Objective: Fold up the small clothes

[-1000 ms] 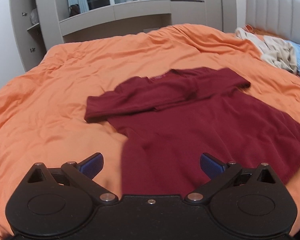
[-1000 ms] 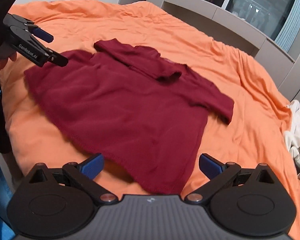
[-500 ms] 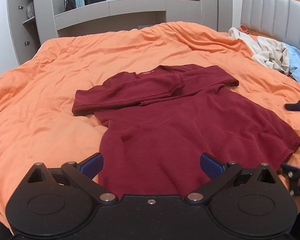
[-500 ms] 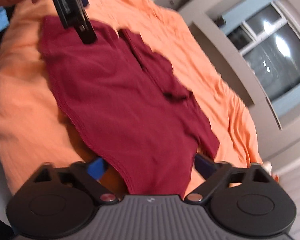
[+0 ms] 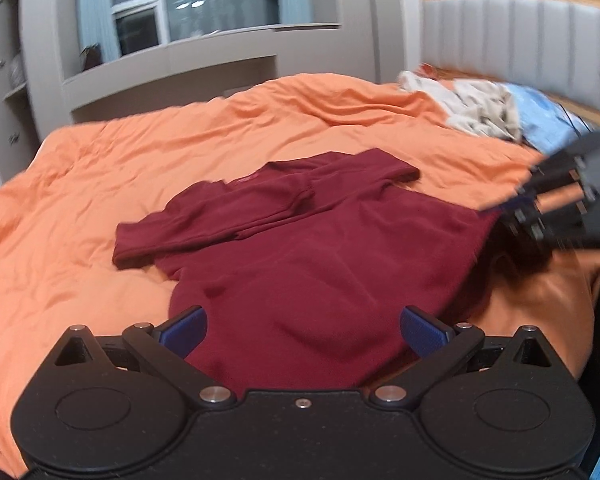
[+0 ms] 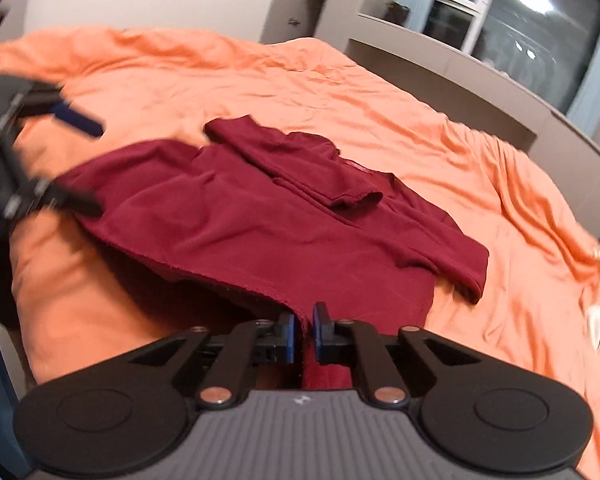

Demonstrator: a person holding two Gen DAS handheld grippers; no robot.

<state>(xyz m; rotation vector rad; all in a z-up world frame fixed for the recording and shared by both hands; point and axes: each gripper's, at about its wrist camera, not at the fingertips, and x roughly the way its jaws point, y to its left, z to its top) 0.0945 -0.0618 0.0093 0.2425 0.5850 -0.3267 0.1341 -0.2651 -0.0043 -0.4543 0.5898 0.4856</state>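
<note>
One dark red T-shirt [image 5: 320, 256] lies spread on the orange duvet [image 5: 100, 168] of a bed, one sleeve folded in across the chest. The right gripper [image 6: 306, 334] has just been closing, and its blue pads now pinch the shirt's hem corner, which is lifted off the duvet. The left gripper [image 5: 302, 326] hovers over the opposite hem corner with its jaws wide apart, gripping nothing. A heap of pale clothes [image 5: 480, 108] sits near the padded headboard [image 5: 520, 36].

A dark red T-shirt [image 5: 300, 248] is spread on the orange bedding, one sleeve folded across its chest.
</note>
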